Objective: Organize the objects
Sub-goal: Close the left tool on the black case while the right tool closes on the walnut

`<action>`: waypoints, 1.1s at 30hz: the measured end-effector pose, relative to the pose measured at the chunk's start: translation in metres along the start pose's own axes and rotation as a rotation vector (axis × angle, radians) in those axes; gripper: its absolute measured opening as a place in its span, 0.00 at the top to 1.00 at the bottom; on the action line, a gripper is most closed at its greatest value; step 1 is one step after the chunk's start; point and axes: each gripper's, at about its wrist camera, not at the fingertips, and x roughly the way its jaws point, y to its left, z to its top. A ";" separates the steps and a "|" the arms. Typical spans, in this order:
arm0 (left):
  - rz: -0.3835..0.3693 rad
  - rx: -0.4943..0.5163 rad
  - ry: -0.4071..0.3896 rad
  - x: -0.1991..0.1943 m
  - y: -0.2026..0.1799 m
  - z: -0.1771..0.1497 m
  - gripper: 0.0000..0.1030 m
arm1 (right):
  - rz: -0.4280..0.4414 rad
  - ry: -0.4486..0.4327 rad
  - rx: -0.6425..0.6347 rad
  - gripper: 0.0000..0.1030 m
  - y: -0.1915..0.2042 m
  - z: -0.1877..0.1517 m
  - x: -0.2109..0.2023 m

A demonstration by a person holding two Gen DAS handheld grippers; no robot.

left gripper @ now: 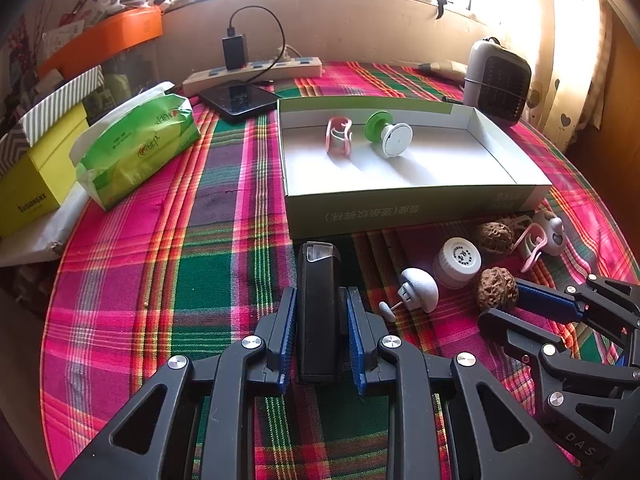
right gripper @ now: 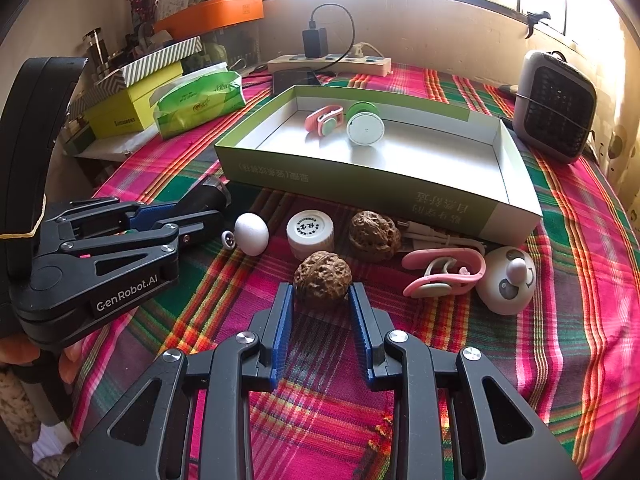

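table point(left gripper: 224, 216): plaid cloth, sunlit window behind | black lighter point(left gripper: 318, 312): long axis toward 12 o'clock, clamped in left gripper point(left gripper: 321, 334) jaws | right gripper point(right gripper: 321, 306) jaws clamp walnut point(right gripper: 322, 275)

box point(right gripper: 516, 216) mid-table, clip point(right gripper: 325, 121) and reel point(right gripper: 365, 128) inside | before it: egg point(right gripper: 251, 233), cap point(right gripper: 310, 232), two walnuts point(right gripper: 374, 235) | heater point(right gripper: 554, 106) behind right

box lettering point(left gripper: 372, 213) perhaps too blurred, orange tray point(right gripper: 212, 14) contents indistinct
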 end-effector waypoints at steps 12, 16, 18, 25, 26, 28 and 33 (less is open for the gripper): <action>-0.007 -0.004 -0.015 -0.007 0.003 0.001 0.79 | 0.014 -0.021 0.004 0.72 0.000 0.000 -0.006; -0.010 -0.008 -0.015 -0.011 0.004 0.002 0.79 | 0.022 -0.035 0.003 0.73 0.001 0.000 -0.009; -0.009 -0.009 -0.017 -0.013 0.003 0.002 0.79 | 0.020 -0.034 0.001 0.73 0.001 0.000 -0.008; -0.013 -0.015 -0.016 -0.015 0.003 0.001 0.79 | 0.019 -0.042 0.008 0.73 0.001 -0.001 -0.011; -0.012 -0.015 -0.018 -0.016 0.003 0.001 0.79 | 0.020 -0.045 0.009 0.73 0.001 -0.002 -0.012; -0.011 -0.015 -0.018 -0.016 0.003 0.001 0.79 | 0.024 -0.052 0.007 0.74 0.001 -0.002 -0.013; -0.014 -0.016 -0.015 -0.016 0.002 0.001 0.79 | 0.036 -0.045 -0.017 0.74 0.003 -0.002 -0.012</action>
